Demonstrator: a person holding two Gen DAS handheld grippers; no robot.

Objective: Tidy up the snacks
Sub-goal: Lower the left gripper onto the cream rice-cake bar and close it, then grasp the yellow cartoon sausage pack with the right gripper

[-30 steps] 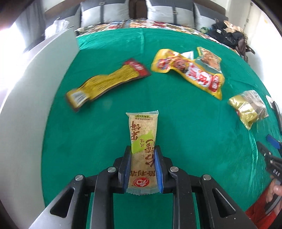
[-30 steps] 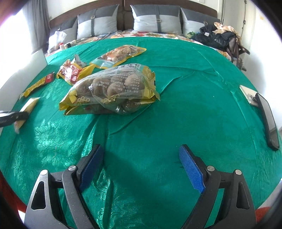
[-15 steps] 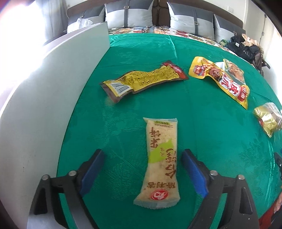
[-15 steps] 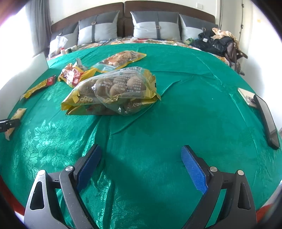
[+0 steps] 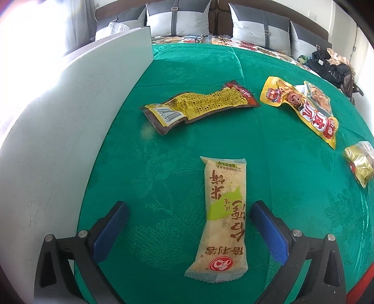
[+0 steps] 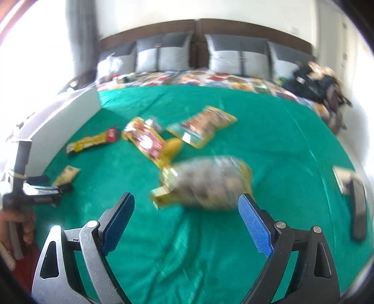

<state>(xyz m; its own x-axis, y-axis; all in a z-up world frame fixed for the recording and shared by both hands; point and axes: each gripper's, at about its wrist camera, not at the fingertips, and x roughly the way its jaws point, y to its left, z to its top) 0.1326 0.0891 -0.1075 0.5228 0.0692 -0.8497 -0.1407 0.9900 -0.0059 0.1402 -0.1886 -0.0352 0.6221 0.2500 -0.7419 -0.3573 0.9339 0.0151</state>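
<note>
A pale rice-cracker packet (image 5: 224,219) lies flat on the green cloth (image 5: 268,149) between the wide-open jaws of my left gripper (image 5: 189,224), touching neither pad. It also shows small in the right wrist view (image 6: 66,175). Beyond it lie a long yellow-brown packet (image 5: 198,105), a yellow-red packet (image 5: 303,110) and a gold-edged bag (image 5: 360,163). My right gripper (image 6: 185,216) is open and empty, close in front of a blurred clear bag of round snacks (image 6: 205,184).
A white board (image 5: 70,121) runs along the cloth's left edge. Grey pillows (image 5: 177,18) stand at the bed's head. A dark flat object (image 6: 358,210) lies at the right edge. A black heap (image 6: 313,86) sits at the far right.
My left gripper let go of the rice-cracker packet, opened wide and drew back. My right gripper swung up and left, now blurred, facing the snack pile.
</note>
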